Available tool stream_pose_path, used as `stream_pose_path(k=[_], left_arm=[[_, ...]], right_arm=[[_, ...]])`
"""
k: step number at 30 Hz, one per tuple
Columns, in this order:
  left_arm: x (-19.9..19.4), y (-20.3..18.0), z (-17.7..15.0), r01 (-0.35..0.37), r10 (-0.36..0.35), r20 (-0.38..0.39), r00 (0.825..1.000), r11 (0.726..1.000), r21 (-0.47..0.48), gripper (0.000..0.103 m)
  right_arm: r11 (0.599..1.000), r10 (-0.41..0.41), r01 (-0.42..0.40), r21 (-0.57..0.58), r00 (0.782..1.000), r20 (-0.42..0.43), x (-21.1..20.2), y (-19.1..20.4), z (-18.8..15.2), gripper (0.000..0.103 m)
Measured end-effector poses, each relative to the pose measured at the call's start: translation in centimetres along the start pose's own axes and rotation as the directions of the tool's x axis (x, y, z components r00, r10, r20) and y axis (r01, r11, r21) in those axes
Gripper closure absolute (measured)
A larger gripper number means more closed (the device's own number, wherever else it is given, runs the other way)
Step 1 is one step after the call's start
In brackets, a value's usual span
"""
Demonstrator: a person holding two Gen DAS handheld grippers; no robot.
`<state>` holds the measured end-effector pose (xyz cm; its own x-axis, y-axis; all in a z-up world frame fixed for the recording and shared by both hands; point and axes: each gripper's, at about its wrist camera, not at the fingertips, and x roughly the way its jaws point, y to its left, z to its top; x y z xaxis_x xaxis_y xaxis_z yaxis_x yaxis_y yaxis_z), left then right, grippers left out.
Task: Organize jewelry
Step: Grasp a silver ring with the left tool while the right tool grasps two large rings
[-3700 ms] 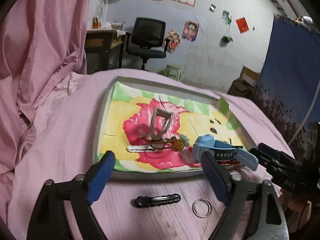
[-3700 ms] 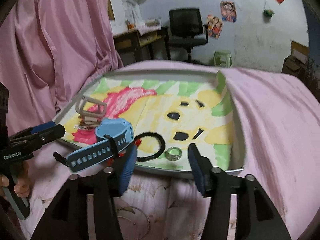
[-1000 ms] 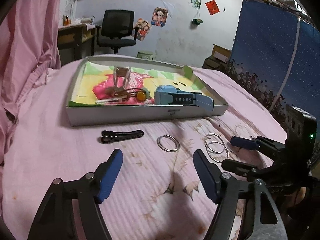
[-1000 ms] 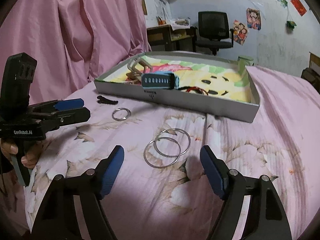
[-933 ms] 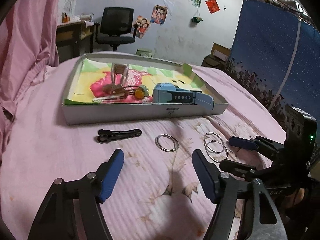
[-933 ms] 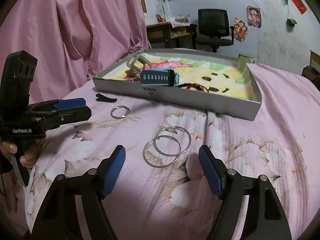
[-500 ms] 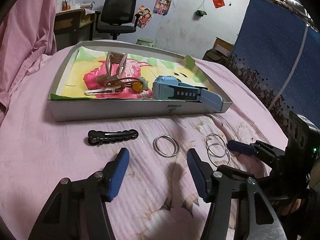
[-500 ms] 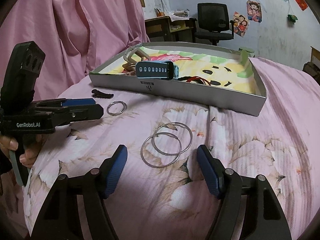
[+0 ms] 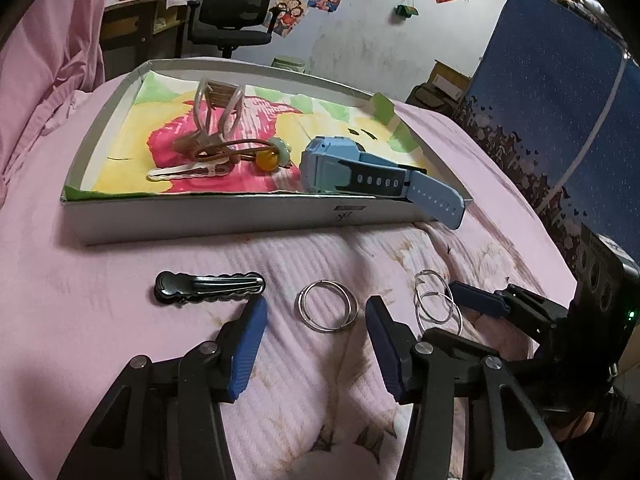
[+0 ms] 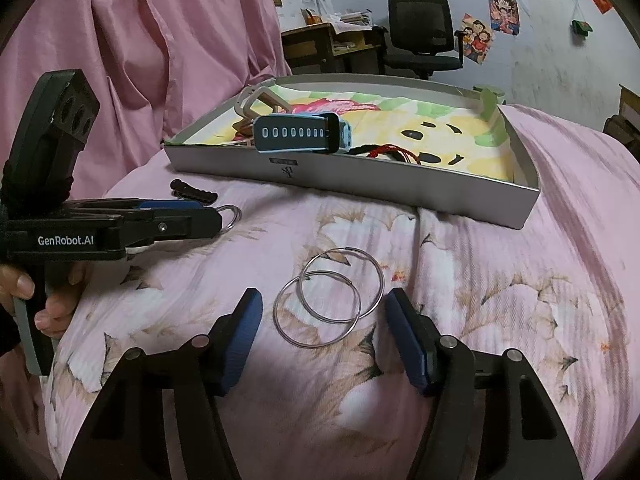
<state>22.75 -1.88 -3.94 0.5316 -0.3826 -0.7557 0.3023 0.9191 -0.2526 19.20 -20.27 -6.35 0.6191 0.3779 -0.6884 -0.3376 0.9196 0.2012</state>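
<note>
We see the left gripper (image 9: 314, 334) spread wide, low over the pink bedspread (image 9: 100, 320), its fingertips flanking a small pair of silver hoops (image 9: 326, 311). The black hair clip (image 9: 210, 286) lies just left of them. Right gripper (image 10: 324, 330) also spread, framing the two large overlapping hoops (image 10: 330, 306) (neither pair is gripped). Behind sits the grey tray (image 9: 224, 214) holding a blue watch (image 9: 360, 174), its strap hanging over the front wall, and a beige claw clip (image 9: 216, 114).
</note>
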Motion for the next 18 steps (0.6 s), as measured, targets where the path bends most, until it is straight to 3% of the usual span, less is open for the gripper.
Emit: stream_pose_path(k=[7,12,14,18], left_arm=[[0.45,-0.49,-0.1,-0.026,0.026,-0.012,1.0,0.999,0.024,0.058],[0.73,-0.79,-0.25,-0.06,0.06,-0.004,0.998,0.997,0.041,0.068],[0.64,-0.69,-0.34,-0.068,0.068,0.002,0.998,0.997,0.042,0.075],[0.27,-0.22,-0.75,-0.045,0.044,0.03,0.999,0.999,0.017,0.076]], right_arm=[[1.0,-0.016,0.016,0.018,1.0,-0.008,0.29,-0.32,-0.08,0.056],[0.999,-0.047,0.047,0.016,0.999,-0.014,0.42,-0.23,-0.31,0.063],[0.999,-0.049,0.049,0.019,0.999,-0.013,0.38,-0.29,-0.39,0.064],[0.999,-0.047,0.047,0.022,0.999,-0.008,0.28,-0.34,-0.55,0.064]])
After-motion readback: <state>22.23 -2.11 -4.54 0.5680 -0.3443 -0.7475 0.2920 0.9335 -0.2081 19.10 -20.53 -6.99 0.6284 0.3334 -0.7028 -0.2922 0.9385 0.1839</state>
